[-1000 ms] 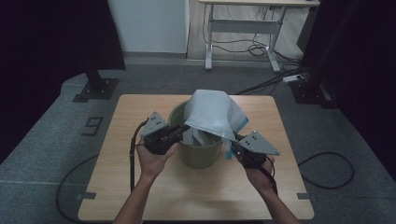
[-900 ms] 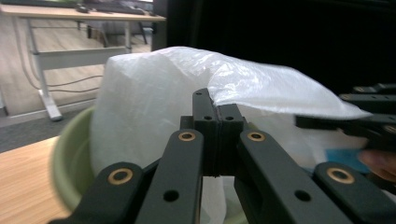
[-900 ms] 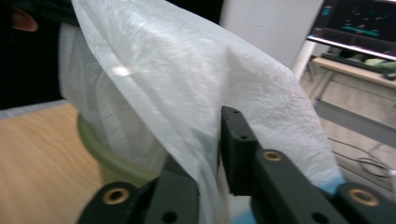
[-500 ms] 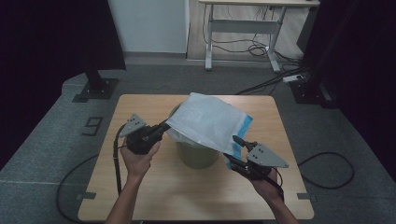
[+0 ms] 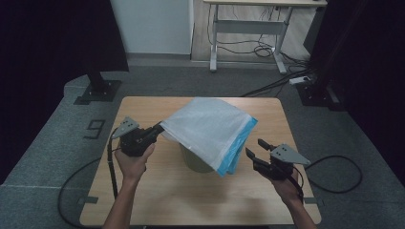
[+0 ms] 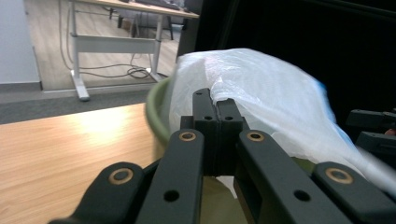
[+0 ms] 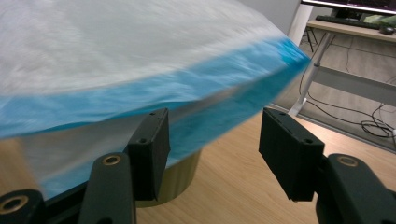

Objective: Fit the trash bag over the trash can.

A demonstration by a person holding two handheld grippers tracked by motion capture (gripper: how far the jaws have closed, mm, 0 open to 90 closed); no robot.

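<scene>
The white plastic bag with a blue edge (image 5: pixel 210 131) drapes over the olive round bin (image 5: pixel 196 162) mid-table. My left gripper (image 5: pixel 155 131) pinches its corner; my right gripper (image 5: pixel 255 150), jaws just opened, holds nothing beside its blue edge.

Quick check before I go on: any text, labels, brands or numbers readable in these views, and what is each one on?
"9": one large grey numeral marked on the grey floor left of the table, seen in the high view.
No print can be read on the white bag with its blue edge, the green bin, the left gripper or the right gripper.
</scene>
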